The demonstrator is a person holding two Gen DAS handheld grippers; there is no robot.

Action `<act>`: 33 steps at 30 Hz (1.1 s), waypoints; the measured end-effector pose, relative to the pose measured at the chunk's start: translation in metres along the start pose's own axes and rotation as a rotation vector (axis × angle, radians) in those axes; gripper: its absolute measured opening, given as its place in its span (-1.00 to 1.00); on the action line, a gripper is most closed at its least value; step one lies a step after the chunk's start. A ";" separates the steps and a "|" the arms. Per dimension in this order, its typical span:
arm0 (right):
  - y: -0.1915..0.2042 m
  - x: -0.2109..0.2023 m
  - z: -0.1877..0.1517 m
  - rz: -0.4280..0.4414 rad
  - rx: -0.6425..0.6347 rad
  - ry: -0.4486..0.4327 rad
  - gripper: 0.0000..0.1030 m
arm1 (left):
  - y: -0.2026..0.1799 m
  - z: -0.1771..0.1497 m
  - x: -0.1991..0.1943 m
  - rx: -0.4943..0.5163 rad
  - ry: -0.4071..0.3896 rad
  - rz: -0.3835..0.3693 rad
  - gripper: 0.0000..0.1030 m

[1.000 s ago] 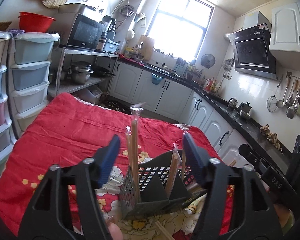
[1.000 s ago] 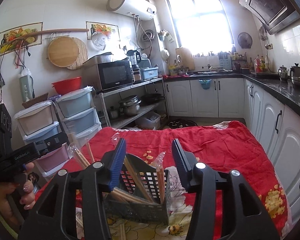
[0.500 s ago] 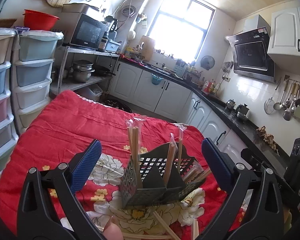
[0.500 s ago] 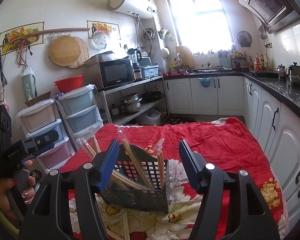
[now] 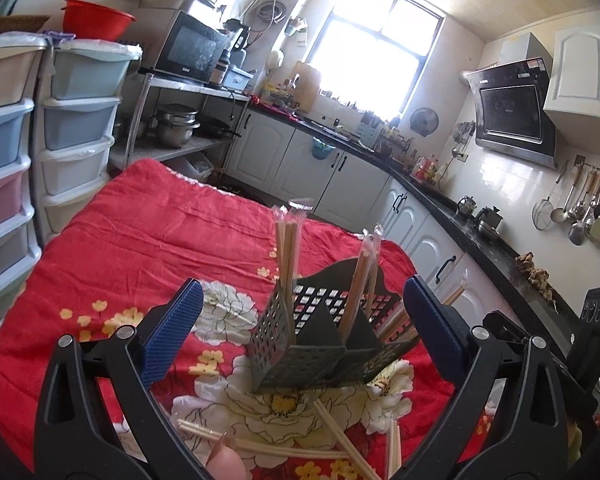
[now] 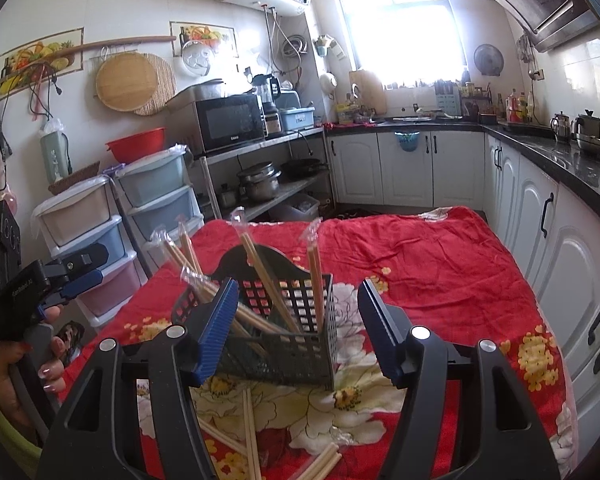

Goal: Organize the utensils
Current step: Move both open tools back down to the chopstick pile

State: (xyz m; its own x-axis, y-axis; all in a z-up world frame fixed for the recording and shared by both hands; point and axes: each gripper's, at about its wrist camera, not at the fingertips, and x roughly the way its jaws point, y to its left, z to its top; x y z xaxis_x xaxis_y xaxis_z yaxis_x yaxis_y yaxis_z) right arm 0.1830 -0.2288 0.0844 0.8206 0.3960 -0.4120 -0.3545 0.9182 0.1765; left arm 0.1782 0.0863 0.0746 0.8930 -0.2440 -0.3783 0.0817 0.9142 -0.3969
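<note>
A dark grey perforated utensil holder (image 5: 300, 356) (image 6: 284, 356) stands on the red floral cloth (image 5: 140, 248). Several plastic-wrapped chopstick pairs (image 5: 288, 248) (image 6: 314, 276) lean upright in its compartments. More loose chopsticks (image 5: 284, 450) (image 6: 250, 420) lie on the cloth in front of it. My left gripper (image 5: 300, 284) is open very wide, its blue pads well clear of the holder on both sides. My right gripper (image 6: 298, 283) is open too, less wide, its pads flanking the holder from the near side without touching it. Neither holds anything.
Stacked plastic drawers (image 5: 76, 120) stand left of the table, beside a metal shelf with a microwave (image 5: 192, 48) and pots. White cabinets under a black counter (image 5: 440, 200) run along the right. A hand (image 6: 12, 372) holding the left tool shows at the right view's left edge.
Both grippers have opened wider and drawn back a little from the holder. The left jaws, earlier close around the standing chopsticks, now stand far apart. The holder has stayed put.
</note>
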 end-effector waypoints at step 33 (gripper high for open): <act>0.009 0.023 -0.065 0.028 -0.036 0.236 0.16 | 0.029 -0.052 0.009 -0.049 0.141 0.071 0.79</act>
State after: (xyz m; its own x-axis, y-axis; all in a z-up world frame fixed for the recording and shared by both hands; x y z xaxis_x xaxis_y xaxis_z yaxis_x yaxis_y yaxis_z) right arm 0.1694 -0.2121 0.0188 0.6841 0.4058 -0.6061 -0.3946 0.9047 0.1604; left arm 0.1660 0.0936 0.0161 0.8244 -0.2252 -0.5193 -0.0044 0.9149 -0.4037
